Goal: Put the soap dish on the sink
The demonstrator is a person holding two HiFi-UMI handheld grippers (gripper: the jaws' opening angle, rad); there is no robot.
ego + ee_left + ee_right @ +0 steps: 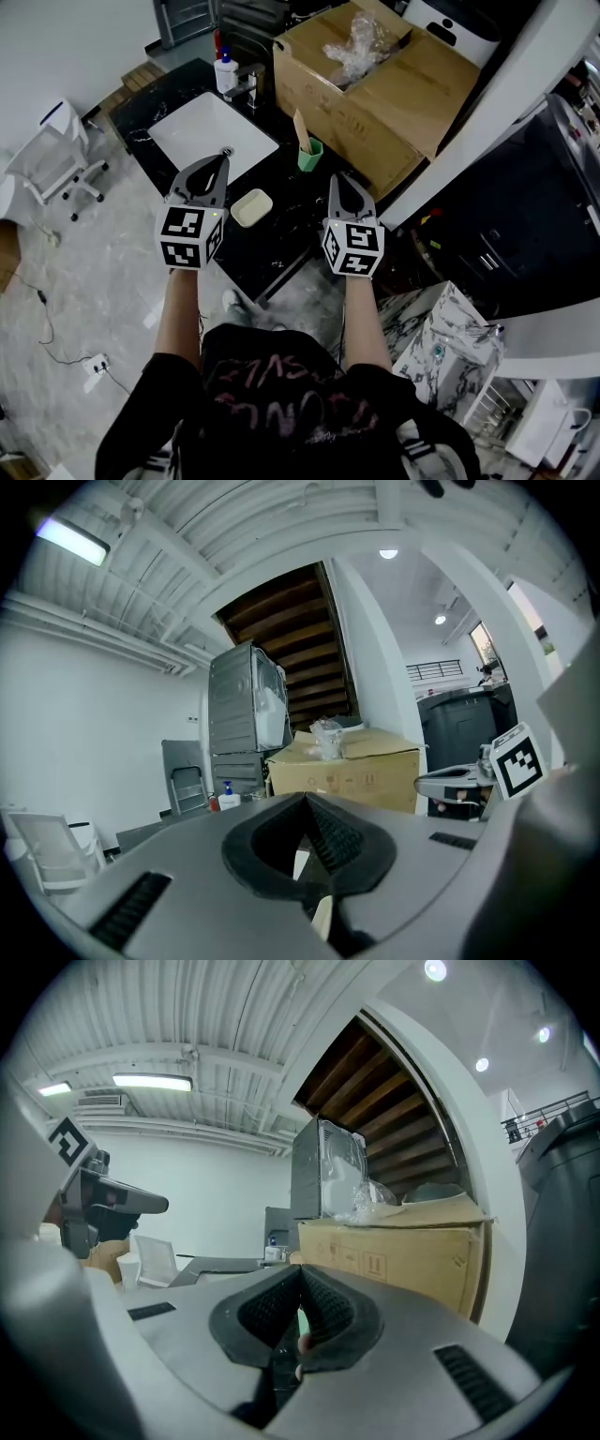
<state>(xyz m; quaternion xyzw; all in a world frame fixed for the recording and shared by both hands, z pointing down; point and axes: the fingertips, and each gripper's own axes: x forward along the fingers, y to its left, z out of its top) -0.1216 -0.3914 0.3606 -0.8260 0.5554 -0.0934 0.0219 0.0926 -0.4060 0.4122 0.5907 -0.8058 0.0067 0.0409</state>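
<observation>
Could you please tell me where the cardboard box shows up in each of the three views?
Head view: the cardboard box is at top centre-right, open, with clear plastic inside.
Left gripper view: just right of centre, mid-height.
Right gripper view: right of centre, seen from its side.
Shared landmark: the pump bottle, to the left of the box in every view.

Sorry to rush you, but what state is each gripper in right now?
The left gripper is shut, holding nothing.
The right gripper is shut, holding nothing.
The soap dish lies untouched on the counter.
</observation>
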